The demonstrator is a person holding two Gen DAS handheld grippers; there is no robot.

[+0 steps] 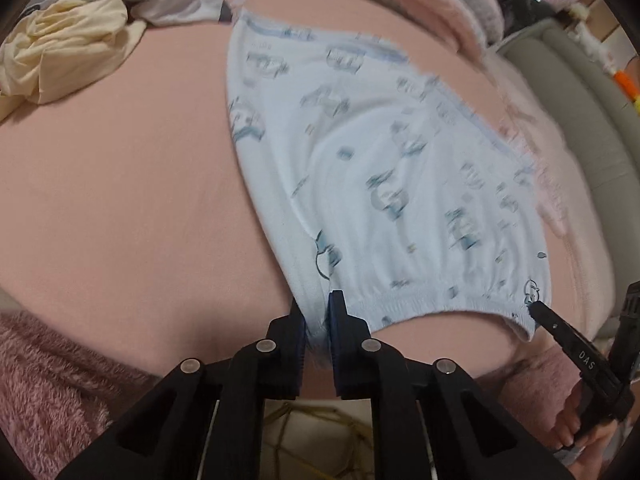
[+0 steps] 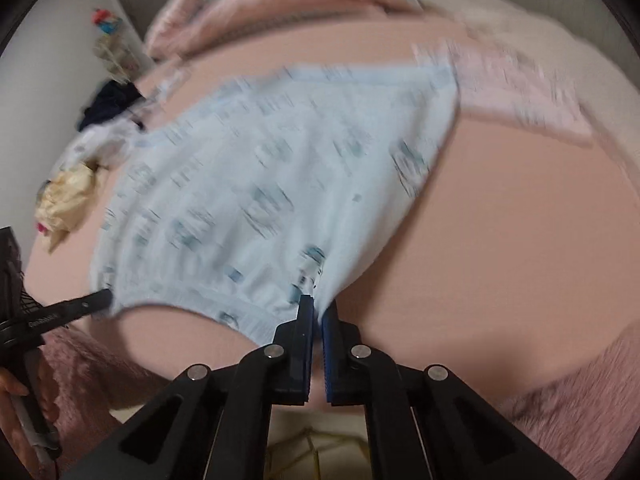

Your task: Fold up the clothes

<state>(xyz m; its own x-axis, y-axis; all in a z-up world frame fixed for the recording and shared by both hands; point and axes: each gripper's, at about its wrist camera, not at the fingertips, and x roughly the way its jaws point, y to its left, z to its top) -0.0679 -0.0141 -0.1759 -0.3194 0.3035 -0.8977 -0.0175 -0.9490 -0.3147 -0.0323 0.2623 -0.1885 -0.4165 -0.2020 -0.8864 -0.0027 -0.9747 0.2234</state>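
Light-blue printed shorts (image 1: 372, 184) spread flat on a pink bed, elastic waistband nearest at 6 o'clock, legs reaching toward 12 o'clock.

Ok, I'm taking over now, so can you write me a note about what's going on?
Left gripper: shut on the waistband of the light blue shorts, at one end.
Right gripper: shut on the waistband at the other end.
Shorts lie spread on the pink bed; near edge lifted.
Done: both corners gripped.
Left: fold them. A yellow garment and other clothes wait beyond.
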